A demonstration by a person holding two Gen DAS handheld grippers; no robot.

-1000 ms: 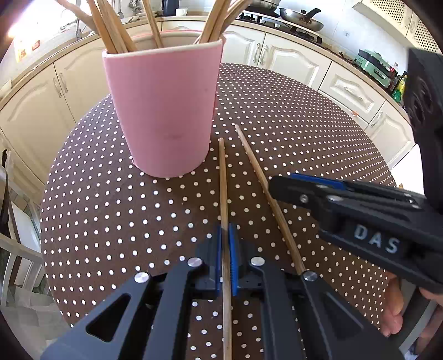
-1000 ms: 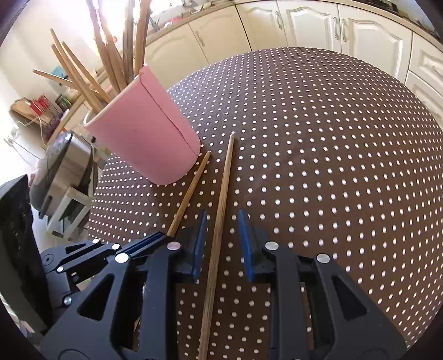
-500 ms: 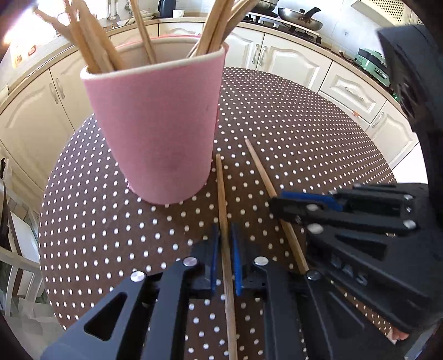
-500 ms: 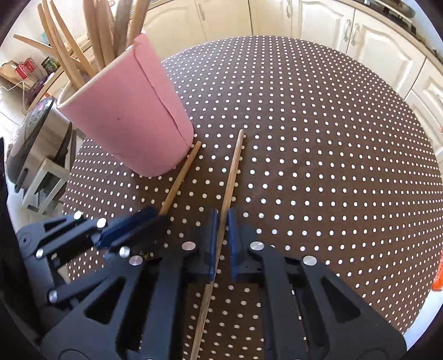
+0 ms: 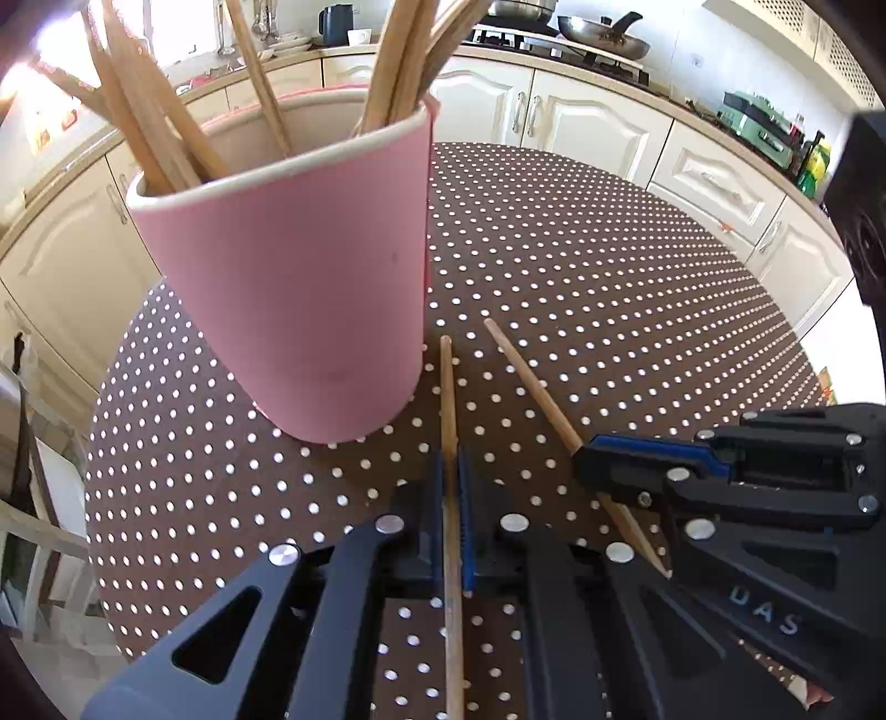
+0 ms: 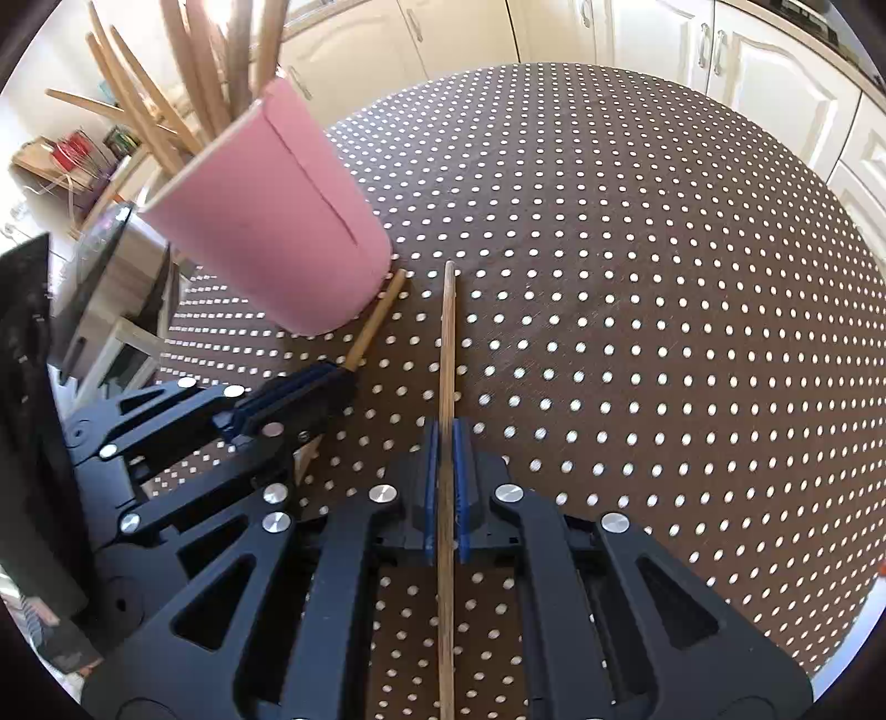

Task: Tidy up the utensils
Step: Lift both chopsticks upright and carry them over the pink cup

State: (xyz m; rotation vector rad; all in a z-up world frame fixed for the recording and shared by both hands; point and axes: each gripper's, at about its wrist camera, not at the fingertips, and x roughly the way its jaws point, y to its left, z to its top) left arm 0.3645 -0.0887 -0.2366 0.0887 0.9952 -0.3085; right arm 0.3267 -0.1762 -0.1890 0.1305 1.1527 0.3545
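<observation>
Left gripper: the left gripper (image 5: 453, 471) is closed on a wooden chopstick (image 5: 446, 376), its blue pads pressed to both sides of the stick.
Left chopstick: its far end lies just beside the foot of the pink cup (image 5: 299, 277); whether it touches the cup cannot be told.
Right gripper: the right gripper (image 6: 446, 443) is clamped on a second chopstick (image 6: 447, 332), which runs straight ahead between its blue pads.
Two sticks: side by side and close, spreading slightly toward the far ends; both far ends rest on or just over the surface (image 6: 637, 277).
Pink cup: upright near the left part of the surface, full of wooden chopsticks (image 5: 166, 127) that fan out above its rim.
In the way: the cup stands right ahead of the left gripper; the two grippers sit close beside each other.
Surroundings: cream kitchen cabinets (image 5: 581, 122) ring the surface; a frying pan (image 5: 601, 39) on a hob, a dark kettle (image 5: 335, 22) and a green appliance (image 5: 758, 122) stand on the worktop behind.
Writing: "DAS" in pale letters on the right gripper's body, seen from the left wrist camera.
Open room: the brown, white-dotted surface is round; its right and far parts lie bare up to the edge.
</observation>
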